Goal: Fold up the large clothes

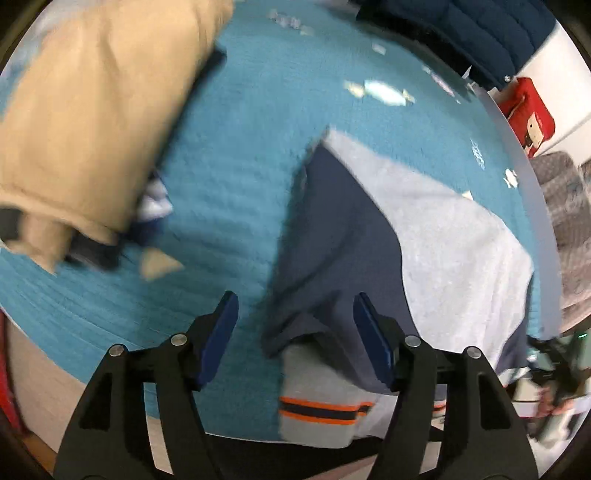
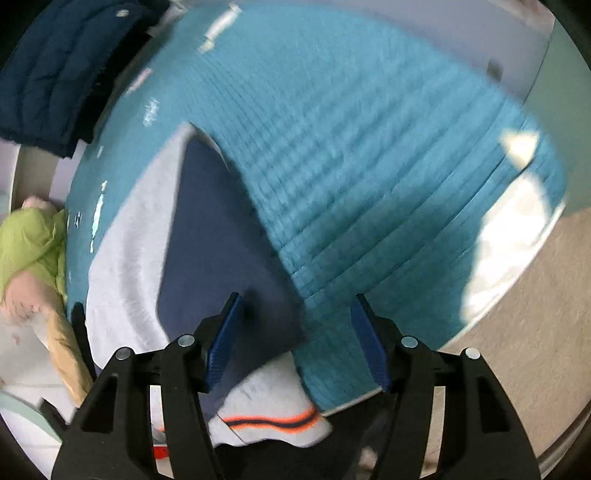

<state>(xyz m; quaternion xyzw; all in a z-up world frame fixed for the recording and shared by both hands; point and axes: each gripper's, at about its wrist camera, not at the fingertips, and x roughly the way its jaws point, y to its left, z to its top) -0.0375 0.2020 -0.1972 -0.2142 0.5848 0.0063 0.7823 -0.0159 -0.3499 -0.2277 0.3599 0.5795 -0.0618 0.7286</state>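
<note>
A grey and navy sweatshirt [image 1: 436, 236] lies on the blue quilted bed cover [image 1: 240, 155], with its navy sleeve [image 1: 332, 240] folded across it and a grey cuff with orange and navy stripes [image 1: 321, 410] hanging at the near edge. My left gripper [image 1: 295, 332] is open above the sleeve and cuff, holding nothing. In the right wrist view the same sweatshirt [image 2: 125, 258] lies at the left, its navy part [image 2: 218, 243] under my open, empty right gripper [image 2: 295, 336]. The striped cuff [image 2: 273, 421] hangs over the bed edge [image 2: 347, 402].
A beige garment [image 1: 85, 122] lies piled at the bed's left. A dark navy quilted jacket [image 1: 480, 33] sits at the far edge; it also shows in the right wrist view [image 2: 55, 70]. A red object [image 1: 528, 110] stands beyond the bed. A green and pink item [image 2: 29, 254] lies at the left.
</note>
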